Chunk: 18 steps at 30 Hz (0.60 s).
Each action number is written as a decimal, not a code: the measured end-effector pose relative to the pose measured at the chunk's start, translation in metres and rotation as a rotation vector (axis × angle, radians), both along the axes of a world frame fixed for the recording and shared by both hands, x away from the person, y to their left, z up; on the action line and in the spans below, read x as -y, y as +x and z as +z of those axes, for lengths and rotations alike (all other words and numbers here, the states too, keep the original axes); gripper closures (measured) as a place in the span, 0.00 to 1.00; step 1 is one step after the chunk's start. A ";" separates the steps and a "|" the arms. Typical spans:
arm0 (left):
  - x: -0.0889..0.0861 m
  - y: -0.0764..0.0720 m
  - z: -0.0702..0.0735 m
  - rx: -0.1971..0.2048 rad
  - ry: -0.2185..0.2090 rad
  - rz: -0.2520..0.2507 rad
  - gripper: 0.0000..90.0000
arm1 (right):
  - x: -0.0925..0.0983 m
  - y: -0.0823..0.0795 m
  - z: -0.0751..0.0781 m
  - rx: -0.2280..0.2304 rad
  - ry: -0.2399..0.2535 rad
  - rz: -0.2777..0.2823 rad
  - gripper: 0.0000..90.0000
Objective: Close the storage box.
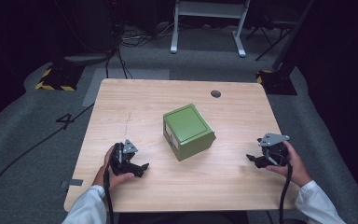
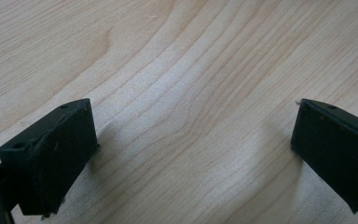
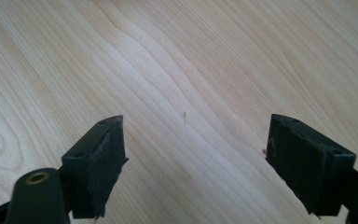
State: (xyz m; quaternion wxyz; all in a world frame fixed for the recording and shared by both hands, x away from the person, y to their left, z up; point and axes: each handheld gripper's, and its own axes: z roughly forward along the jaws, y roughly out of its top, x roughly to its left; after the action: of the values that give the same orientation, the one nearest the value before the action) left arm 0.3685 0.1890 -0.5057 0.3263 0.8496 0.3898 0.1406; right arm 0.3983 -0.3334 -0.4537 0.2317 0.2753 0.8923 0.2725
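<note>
Jaws of both grippers stand wide apart with only bare wood between them, the left gripper [image 1: 129,164] and the right gripper [image 1: 266,157] resting low on the table [image 1: 135,100]. Between the two, near mid-table, sits a green box [image 1: 188,132], turned corner-on to the person and well apart from either; it lies inward and slightly forward of each hand. By judgement, the left gripper is marginally nearer to it.

Pale label on green box [image 1: 188,131] side too small to read; person's sleeves cut off at bottom edge.
</note>
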 end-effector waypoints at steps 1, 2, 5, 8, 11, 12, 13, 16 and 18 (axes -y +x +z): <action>0.000 0.000 0.000 0.000 0.000 0.000 0.00 | 0.003 -0.001 -0.002 0.000 0.009 -0.007 0.22; 0.000 0.000 0.000 0.000 0.000 0.000 0.00 | 0.006 -0.003 -0.003 -0.004 0.013 -0.009 0.22; 0.000 0.000 0.000 0.000 0.000 0.000 0.00 | 0.011 -0.005 -0.006 -0.008 0.012 -0.022 0.22; 0.000 0.000 0.000 0.000 0.000 0.001 0.00 | 0.022 -0.011 -0.011 -0.005 0.038 -0.050 0.22; 0.000 -0.001 0.000 0.000 0.000 0.002 0.00 | 0.028 -0.013 -0.015 -0.012 0.055 -0.065 0.22; 0.000 -0.001 0.000 0.000 0.004 -0.001 0.00 | 0.034 -0.015 -0.019 -0.020 0.065 -0.080 0.22; 0.000 -0.001 0.000 0.000 0.003 -0.002 0.00 | 0.037 -0.016 -0.022 -0.025 0.072 -0.087 0.22; 0.000 -0.001 0.000 0.000 0.003 -0.001 0.00 | 0.048 -0.019 -0.027 -0.036 0.114 -0.109 0.22; 0.000 -0.001 0.000 -0.001 0.002 -0.002 0.00 | 0.055 -0.021 -0.029 -0.041 0.131 -0.131 0.21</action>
State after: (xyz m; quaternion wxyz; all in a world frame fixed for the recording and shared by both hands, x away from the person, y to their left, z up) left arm 0.3678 0.1893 -0.5054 0.3253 0.8504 0.3889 0.1405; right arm 0.3778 -0.3886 -0.4829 0.2122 0.3531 0.8573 0.3086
